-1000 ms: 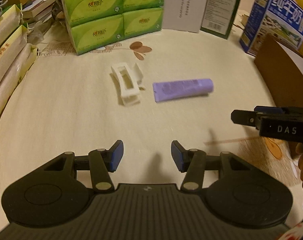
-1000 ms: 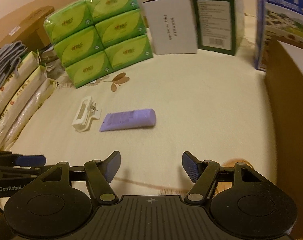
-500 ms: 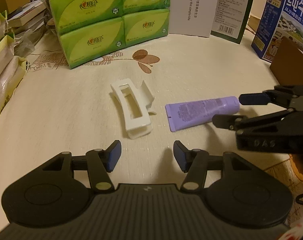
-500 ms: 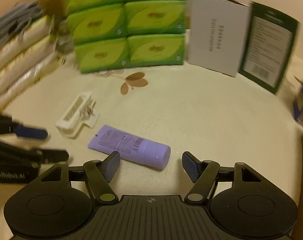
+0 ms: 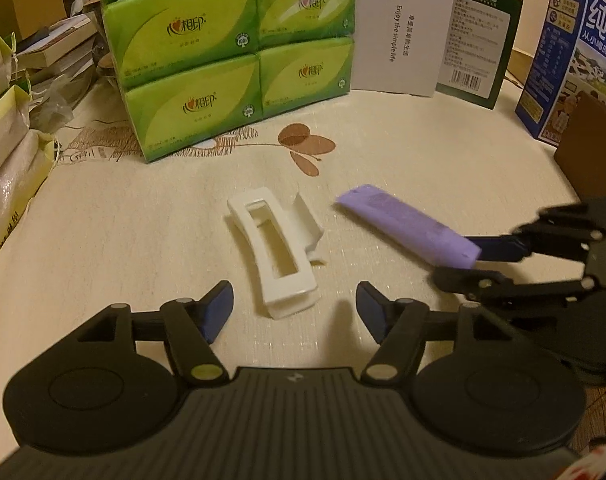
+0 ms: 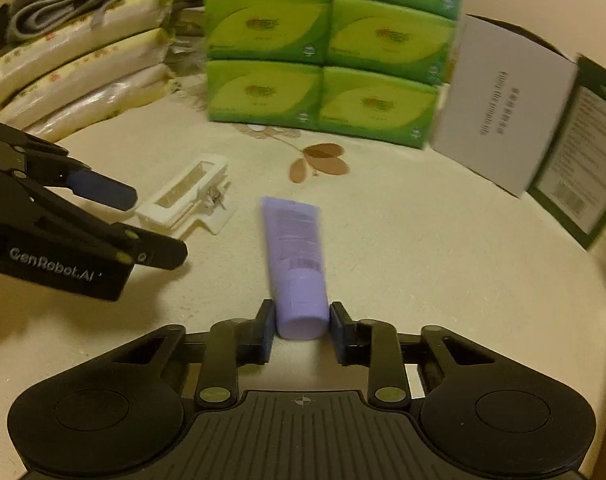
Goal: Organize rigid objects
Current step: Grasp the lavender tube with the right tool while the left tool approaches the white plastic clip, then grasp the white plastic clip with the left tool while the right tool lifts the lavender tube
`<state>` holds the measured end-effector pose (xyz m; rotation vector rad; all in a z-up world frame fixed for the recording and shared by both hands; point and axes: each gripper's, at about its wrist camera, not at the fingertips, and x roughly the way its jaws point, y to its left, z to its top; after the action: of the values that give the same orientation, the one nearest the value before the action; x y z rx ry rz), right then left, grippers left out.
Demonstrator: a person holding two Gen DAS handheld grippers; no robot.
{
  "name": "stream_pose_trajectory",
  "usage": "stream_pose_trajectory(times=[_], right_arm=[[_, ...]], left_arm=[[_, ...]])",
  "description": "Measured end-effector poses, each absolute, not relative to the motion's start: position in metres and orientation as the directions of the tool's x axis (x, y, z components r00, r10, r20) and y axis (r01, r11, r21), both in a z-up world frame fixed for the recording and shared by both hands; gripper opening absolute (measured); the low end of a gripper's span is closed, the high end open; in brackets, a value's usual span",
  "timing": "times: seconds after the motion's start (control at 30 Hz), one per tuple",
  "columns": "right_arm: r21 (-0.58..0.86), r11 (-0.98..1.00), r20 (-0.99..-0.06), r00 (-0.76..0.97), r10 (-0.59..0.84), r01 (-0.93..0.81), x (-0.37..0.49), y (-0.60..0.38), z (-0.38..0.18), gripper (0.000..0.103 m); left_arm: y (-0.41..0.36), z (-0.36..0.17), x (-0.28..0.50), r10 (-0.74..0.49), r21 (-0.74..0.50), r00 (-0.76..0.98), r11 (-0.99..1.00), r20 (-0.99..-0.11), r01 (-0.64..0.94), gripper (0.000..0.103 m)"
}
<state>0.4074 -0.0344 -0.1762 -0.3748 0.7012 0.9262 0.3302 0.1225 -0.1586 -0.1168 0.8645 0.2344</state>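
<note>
With the right gripper (image 6: 302,330) pinching the purple tube (image 6: 297,258) at its cap, lift level, while the left gripper (image 5: 294,308), fingers spread, should straddle the white hair clip (image 5: 277,250).

1. The right gripper (image 6: 301,334) has its jaws closed on the cap end of a purple plastic tube (image 6: 296,256) lying on the cream table (image 6: 443,248).
2. A white plastic hair claw clip (image 6: 185,196) lies left of the tube.
3. The left gripper (image 6: 143,228) stands open beside the clip.

blue milk carton (image 5: 583,52) cut off, tissue packs (image 6: 323,60) blurred
</note>
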Motion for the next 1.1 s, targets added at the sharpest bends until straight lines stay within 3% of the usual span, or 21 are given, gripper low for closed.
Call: stream_pose_trajectory(times=[0.27, 0.37, 0.43, 0.53, 1.1], right_arm=[[0.067, 0.768, -0.719, 0.503, 0.479, -0.636, 0.409, -0.064, -0.174, 0.025], [0.09, 0.809, -0.723, 0.52, 0.454, -0.581, 0.408, -0.079, -0.173, 0.025], [0.101, 0.82, -0.725, 0.522, 0.449, -0.564, 0.404, -0.088, -0.172, 0.025], [0.107, 0.83, -0.731, 0.522, 0.439, -0.548, 0.391, -0.101, -0.17, 0.025], [0.175, 0.833, -0.794, 0.426, 0.434, -0.524, 0.27, -0.177, -0.159, 0.025]], left_arm=[[0.132, -0.164, 0.345, 0.18, 0.003, 0.625, 0.962, -0.76, -0.274, 0.061], [0.133, -0.167, 0.35, 0.174, 0.008, 0.622, 0.966, -0.763, -0.26, 0.048], [0.133, -0.167, 0.351, 0.16, 0.001, 0.621, 0.969, -0.767, -0.248, 0.033], [0.128, -0.167, 0.346, 0.141, -0.006, 0.624, 0.974, -0.768, -0.228, 0.027], [0.04, -0.156, 0.211, -0.008, -0.048, 0.559, 0.997, -0.829, -0.056, 0.027]])
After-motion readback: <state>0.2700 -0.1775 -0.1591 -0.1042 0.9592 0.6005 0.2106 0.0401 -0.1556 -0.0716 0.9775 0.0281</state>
